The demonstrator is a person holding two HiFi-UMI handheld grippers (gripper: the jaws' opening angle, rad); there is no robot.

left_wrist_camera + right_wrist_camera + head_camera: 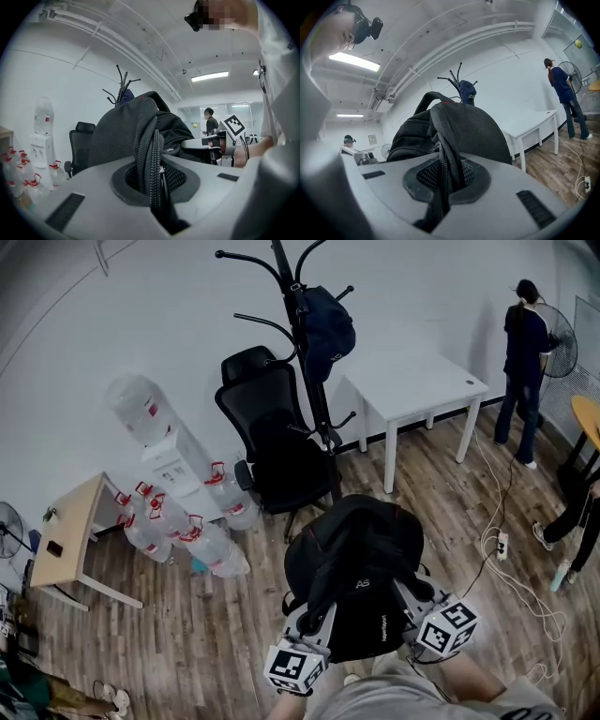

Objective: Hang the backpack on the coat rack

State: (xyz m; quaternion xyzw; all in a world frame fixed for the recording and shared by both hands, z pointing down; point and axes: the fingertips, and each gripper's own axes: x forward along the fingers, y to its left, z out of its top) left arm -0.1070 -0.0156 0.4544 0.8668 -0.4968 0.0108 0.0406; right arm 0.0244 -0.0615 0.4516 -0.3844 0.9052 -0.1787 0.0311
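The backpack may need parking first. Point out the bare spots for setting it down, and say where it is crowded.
Free: the top of the white table, nearly bare; the wood floor between the water bottles and the backpack. Crowded: the foot of the coat rack, hemmed by the office chair; a corded power strip lies at right.

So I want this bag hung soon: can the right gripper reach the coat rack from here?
Probably not yet: the coat rack stands well off behind the chair, and the right gripper is clamped on the backpack.
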